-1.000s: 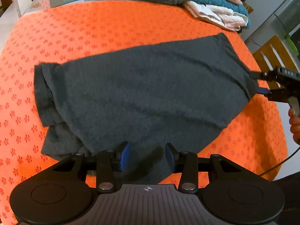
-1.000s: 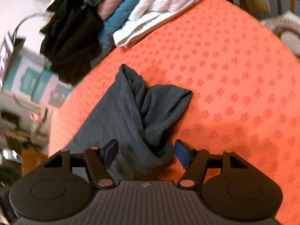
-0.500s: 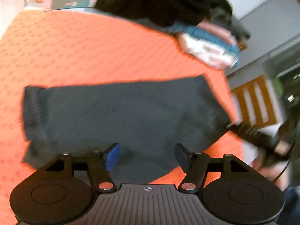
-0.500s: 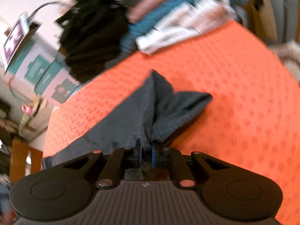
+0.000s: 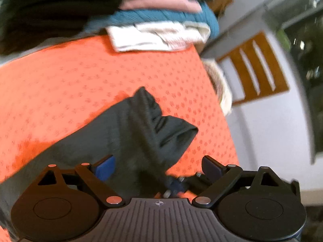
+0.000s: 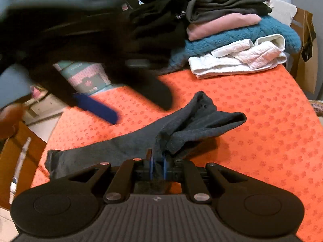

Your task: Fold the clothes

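A dark grey garment [image 6: 125, 147] lies stretched across the orange tablecloth [image 6: 262, 121]. My right gripper [image 6: 157, 167] is shut on its bunched right end, and the fabric rises in folds from the pads. In the left wrist view that bunched end [image 5: 153, 125] sits straight ahead of my left gripper [image 5: 157, 167], which is open with its blue pads wide apart above the cloth. The right gripper's tip [image 5: 174, 183] shows low between them. From the right wrist view, the left gripper [image 6: 141, 111] hovers blurred over the table's left, one blue pad [image 6: 94, 106] showing.
A stack of folded clothes [image 6: 232, 30] in pink, teal, white and dark grey sits at the table's far edge beside a black pile [image 6: 157, 20]. A patterned box [image 6: 84, 76] stands at far left. A wooden chair [image 5: 252, 68] is past the right edge.
My right gripper shut on the garment's right end and raised it. My left gripper swung right from the garment's near edge to that end, staying open.
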Action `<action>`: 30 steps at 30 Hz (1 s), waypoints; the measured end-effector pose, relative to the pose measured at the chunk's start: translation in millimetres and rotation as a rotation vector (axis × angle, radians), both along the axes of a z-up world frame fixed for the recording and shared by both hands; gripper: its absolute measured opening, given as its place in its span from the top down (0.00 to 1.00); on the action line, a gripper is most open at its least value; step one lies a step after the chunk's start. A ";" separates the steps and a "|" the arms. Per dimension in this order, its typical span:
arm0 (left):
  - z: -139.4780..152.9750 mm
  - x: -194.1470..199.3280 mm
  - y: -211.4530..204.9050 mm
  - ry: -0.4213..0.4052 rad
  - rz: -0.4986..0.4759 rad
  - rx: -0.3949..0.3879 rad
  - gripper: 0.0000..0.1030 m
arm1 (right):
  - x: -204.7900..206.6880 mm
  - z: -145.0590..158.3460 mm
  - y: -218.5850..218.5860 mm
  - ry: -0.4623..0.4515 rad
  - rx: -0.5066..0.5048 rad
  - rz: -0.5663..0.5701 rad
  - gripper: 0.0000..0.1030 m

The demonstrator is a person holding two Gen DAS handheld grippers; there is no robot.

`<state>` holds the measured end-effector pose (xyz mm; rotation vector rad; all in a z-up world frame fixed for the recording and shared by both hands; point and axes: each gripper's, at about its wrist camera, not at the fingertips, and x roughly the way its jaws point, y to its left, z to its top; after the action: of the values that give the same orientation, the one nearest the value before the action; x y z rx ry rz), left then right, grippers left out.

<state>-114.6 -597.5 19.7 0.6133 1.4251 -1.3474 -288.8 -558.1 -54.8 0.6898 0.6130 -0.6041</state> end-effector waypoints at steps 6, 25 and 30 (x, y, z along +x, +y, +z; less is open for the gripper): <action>-39.7 -47.7 -49.5 -0.203 -0.224 0.172 0.09 | 0.1 0.3 5.7 -0.018 -0.046 0.027 0.90; -64.9 -44.7 -58.7 -0.410 -0.274 0.129 0.82 | -13.5 9.2 8.4 -0.070 -0.043 0.103 0.86; -27.9 -9.6 -16.5 -0.294 -0.066 0.015 0.83 | -32.4 24.3 6.5 -0.134 0.017 0.193 0.71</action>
<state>-124.1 -614.0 -8.2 0.8378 1.1861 -1.2404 -321.3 -551.6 -30.6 0.6722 0.5531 -0.3707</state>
